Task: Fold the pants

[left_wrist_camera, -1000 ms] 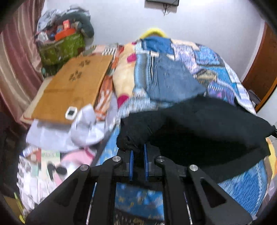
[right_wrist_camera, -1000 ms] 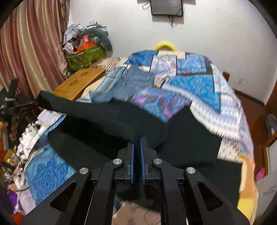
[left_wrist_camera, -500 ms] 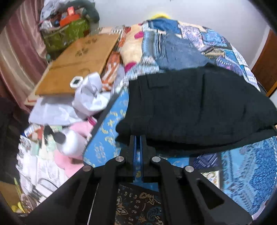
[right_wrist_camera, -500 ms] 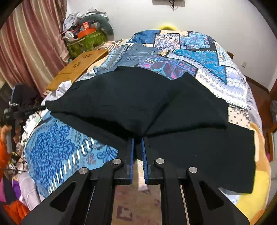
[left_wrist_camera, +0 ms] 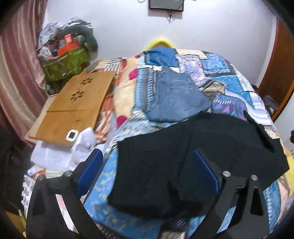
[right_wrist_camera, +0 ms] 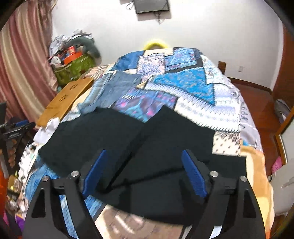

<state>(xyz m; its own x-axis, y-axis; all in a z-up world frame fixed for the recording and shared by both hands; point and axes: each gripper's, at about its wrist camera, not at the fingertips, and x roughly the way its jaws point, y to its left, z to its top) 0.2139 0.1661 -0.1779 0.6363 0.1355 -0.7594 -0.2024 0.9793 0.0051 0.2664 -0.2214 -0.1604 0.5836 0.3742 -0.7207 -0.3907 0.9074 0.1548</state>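
nearest, left gripper [left_wrist_camera: 147,172] spread wide, blue pads [left_wrist_camera: 89,171] apart, gripping nothing, hovering over the near edge of the black pants [left_wrist_camera: 193,156]. likewise right gripper [right_wrist_camera: 144,171] wide open, blue pads [right_wrist_camera: 193,174] clear of the cloth, black pants [right_wrist_camera: 147,147] lying below and between them. just beyond, pants spread flat on the patchwork bedspread [left_wrist_camera: 229,82], doubled over with one layer on top of another, a fold line running from 6 toward 12 o'clock in the right wrist view. at 9 o'clock of the pants, crumpled white cloth [left_wrist_camera: 84,141] and a small white device [left_wrist_camera: 72,135] on the edge of a wooden lap desk [left_wrist_camera: 77,103]. at 12 o'clock, past the pants, folded blue jeans [left_wrist_camera: 176,97] on the bedspread. farther, at 10 o'clock, a green bag [left_wrist_camera: 64,64] heaped with clutter beside a pink curtain [left_wrist_camera: 16,64]. farthest, a yellow object [left_wrist_camera: 160,41] at the head of the bed and a dark screen [left_wrist_camera: 166,4] on the white wall at 12 o'clock.
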